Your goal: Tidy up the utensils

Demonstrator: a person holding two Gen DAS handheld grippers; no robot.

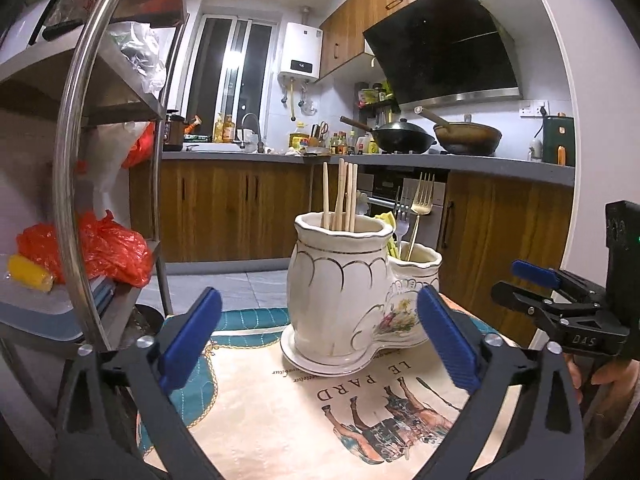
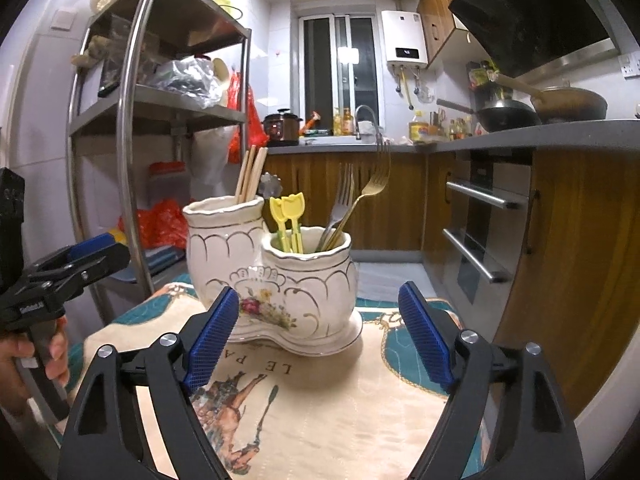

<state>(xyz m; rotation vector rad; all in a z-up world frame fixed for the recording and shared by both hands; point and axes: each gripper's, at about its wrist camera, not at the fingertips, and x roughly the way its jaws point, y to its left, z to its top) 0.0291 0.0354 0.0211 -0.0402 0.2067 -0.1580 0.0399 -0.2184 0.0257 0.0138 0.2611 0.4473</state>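
Observation:
A white ceramic double-pot holder with gold trim stands on a printed cloth. Its tall pot holds several wooden chopsticks. Its short pot holds a silver fork, a gold fork and yellow tulip-shaped picks. My left gripper is open and empty, just in front of the holder. My right gripper is open and empty, in front of the short pot. Each gripper also shows at the edge of the other's view.
The cloth covers a small table. A steel shelf rack with bags stands to the left. Wooden cabinets, an oven and a counter with woks lie behind and to the right.

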